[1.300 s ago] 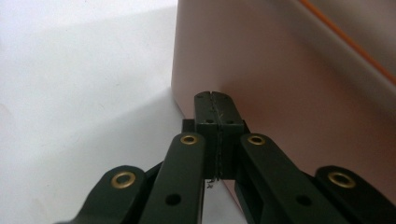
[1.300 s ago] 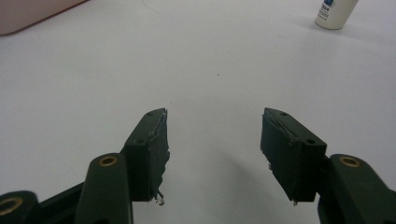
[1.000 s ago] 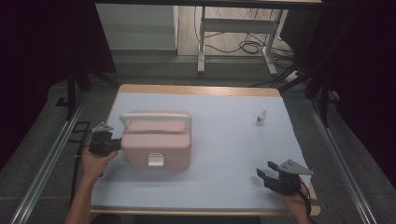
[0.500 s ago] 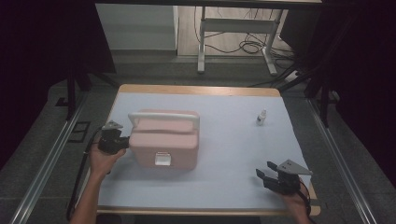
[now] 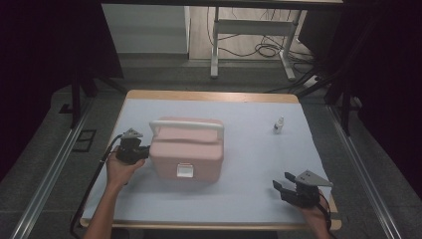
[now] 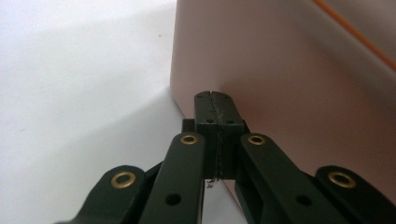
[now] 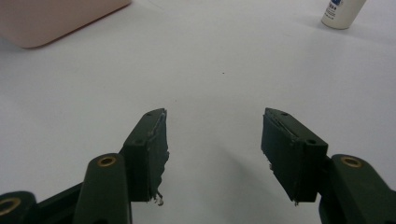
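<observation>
A: Status? Largest first.

B: Surface (image 5: 249, 199) carries a pink box (image 5: 186, 149) left of centre, white handle (image 5: 186, 124) up. Left tongs (image 5: 142, 152) pressed together, tips against the box's left wall (image 6: 280, 70). Right tongs (image 5: 284, 188) spread, empty, near-right corner. Small bottle (image 5: 278, 124) far right.

A: Risks?

B: The push lands low and near one corner, so the box could yaw or skid off line. Closed tips could slip along the smooth wall.

A: Change from earlier?

B: Box and left tongs have shifted right. Right tongs and bottle unchanged.
</observation>
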Action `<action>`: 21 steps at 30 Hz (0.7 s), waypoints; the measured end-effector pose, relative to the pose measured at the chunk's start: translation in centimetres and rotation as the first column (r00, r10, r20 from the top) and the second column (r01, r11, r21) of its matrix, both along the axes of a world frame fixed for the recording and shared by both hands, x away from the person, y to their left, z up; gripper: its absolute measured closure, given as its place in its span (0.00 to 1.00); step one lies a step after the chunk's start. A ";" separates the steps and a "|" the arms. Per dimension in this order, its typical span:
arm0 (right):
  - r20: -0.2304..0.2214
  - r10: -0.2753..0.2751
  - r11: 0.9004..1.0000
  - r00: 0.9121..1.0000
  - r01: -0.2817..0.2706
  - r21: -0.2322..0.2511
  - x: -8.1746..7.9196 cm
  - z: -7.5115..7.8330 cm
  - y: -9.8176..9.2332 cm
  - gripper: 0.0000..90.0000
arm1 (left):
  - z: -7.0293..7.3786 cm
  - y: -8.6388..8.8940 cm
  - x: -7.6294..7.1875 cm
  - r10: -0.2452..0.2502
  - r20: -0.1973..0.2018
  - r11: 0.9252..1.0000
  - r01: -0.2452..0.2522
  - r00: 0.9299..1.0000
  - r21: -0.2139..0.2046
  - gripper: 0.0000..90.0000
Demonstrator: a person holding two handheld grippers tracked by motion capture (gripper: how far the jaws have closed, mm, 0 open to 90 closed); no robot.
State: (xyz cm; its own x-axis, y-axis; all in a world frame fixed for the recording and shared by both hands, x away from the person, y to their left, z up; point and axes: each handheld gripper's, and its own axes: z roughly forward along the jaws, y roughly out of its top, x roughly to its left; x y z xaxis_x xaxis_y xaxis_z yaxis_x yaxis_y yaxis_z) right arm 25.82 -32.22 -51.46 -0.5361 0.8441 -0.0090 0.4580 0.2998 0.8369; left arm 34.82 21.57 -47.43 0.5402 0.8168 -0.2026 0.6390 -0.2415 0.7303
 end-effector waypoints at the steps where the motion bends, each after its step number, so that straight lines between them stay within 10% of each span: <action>1: 0.000 0.000 1.000 1.000 0.000 0.000 0.0 0.0 0.0 0.45 | 0.0 -0.2 0.0 -0.004 0.001 1.000 0.004 1.000 -0.002 1.00; 21: 0.000 -0.001 1.000 1.000 0.001 -0.001 0.0 0.0 0.0 0.45 | 0.1 -4.2 -0.3 -0.106 0.008 0.994 0.105 0.994 0.006 1.00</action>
